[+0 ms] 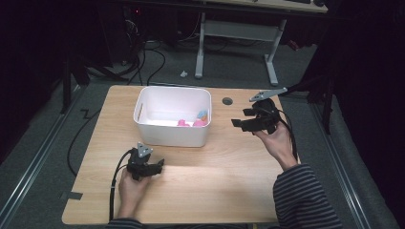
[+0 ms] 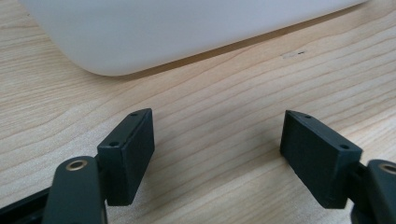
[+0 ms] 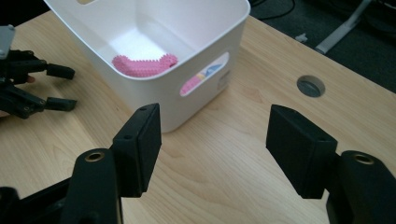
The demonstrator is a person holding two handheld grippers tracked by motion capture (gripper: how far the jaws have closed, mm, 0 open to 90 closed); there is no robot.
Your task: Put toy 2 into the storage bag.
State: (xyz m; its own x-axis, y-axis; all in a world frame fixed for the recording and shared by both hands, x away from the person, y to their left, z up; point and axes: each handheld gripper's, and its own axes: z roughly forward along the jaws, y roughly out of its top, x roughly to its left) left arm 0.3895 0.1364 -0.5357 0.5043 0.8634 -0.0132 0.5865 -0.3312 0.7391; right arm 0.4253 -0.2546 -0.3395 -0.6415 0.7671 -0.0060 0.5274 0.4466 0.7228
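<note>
White plastic bin [image 1: 172, 125] sits toward the far middle of the wooden table [image 1: 224, 176], and it is the thing nearest both of my grippers. Inside it, against the wall closest to my right side, lies a pink bumpy toy [image 3: 144, 65], with a bit of blue and orange [image 1: 203, 114] just beside it; through the handle slot in the right gripper view I can see part of that pink and blue. My left gripper [image 1: 160, 164] rests low on the table just in front of the bin, its jaws spread apart with bare wood between them, holding nothing. My right gripper [image 1: 241, 119] is lifted off the table to the right of the bin, jaws likewise wide and empty, pointing at the bin's corner. A grey cable hole [image 1: 227, 100] lies in the tabletop beyond the right gripper.
</note>
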